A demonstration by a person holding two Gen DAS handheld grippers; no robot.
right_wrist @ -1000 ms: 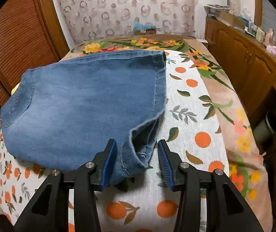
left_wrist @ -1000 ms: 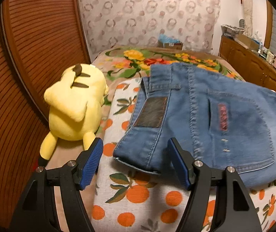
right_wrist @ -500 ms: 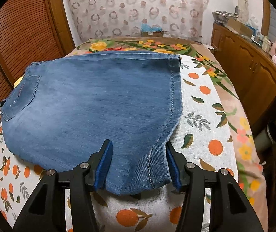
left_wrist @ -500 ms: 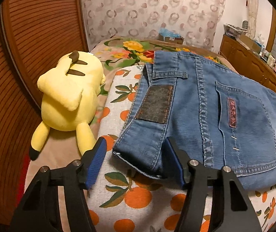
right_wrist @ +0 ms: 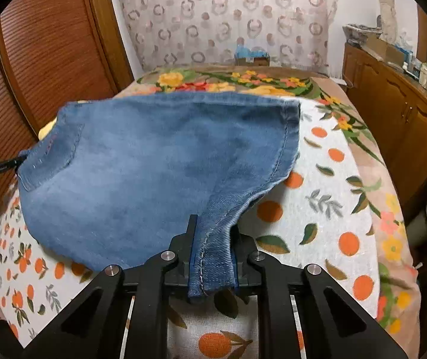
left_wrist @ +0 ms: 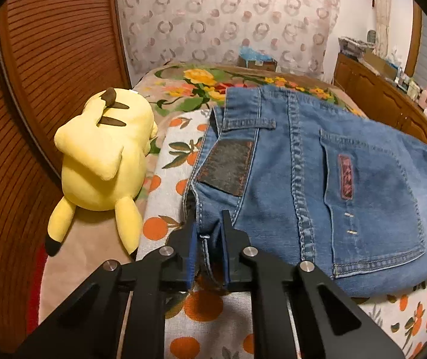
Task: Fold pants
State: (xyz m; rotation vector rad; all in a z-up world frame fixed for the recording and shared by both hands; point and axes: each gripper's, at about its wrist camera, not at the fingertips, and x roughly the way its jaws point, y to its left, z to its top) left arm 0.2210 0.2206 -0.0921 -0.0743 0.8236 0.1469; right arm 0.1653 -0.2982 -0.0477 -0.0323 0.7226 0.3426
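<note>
Blue denim pants (left_wrist: pixel 318 185) lay folded on a bedspread printed with oranges (left_wrist: pixel 207 308), filling the centre and right of the left wrist view. A back pocket with a small red label faced up at right; a dark leather patch (left_wrist: pixel 228 167) sat near the waistband, centre frame.

Left gripper (left_wrist: pixel 207 236), lower centre of its view: jaws had just been closing and stood narrow, pinching the near waistband corner of the pants between blue pads. Denim edge visibly bunched between the fingers.

Right gripper (right_wrist: pixel 213 254), lower centre of its own view: jaws had likewise just closed in, clamped on a stitched corner of the pants (right_wrist: pixel 159 173), the cloth drawn into a narrow tongue between the pads and hanging slightly past them. The rest of the denim spread up and left across the frame.

A yellow plush toy (left_wrist: pixel 103 161) lay face-down at left of the left wrist view, beside the pants but apart from them, against a slatted wooden panel (left_wrist: pixel 34 89). Patterned curtain (right_wrist: pixel 228 18) across the top; wooden cabinets (right_wrist: pixel 399 119) at upper right.
</note>
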